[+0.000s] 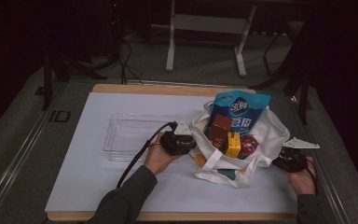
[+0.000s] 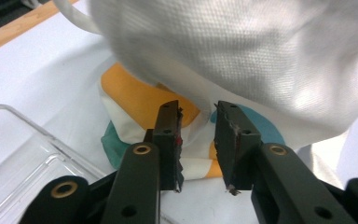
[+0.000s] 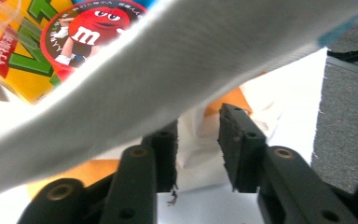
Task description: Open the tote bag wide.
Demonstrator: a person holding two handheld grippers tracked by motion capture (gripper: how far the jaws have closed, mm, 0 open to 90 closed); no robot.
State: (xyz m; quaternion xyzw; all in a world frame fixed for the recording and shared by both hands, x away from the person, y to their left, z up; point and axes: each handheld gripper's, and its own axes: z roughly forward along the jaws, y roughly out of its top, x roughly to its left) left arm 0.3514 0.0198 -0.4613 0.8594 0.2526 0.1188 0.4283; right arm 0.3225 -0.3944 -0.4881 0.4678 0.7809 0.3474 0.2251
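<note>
Both grippers stood open at the white bag [image 1: 235, 154]: your left gripper [image 2: 198, 140] had its jaws parted with only loose cloth sagging between them, no pad pressing, and your right gripper [image 3: 198, 149] was the same under the bag's rim. The bag sat on the bench [image 1: 121, 186] right of the clear tray [image 1: 121, 140], holding a blue pouch [image 1: 240, 109], a brown box [image 1: 220, 128], a yellow carton [image 1: 233, 144] and a red candy tin [image 1: 248, 145]. To release well, you needed to back each gripper straight away from the cloth, so no fold snagged and tipped the load.
</note>
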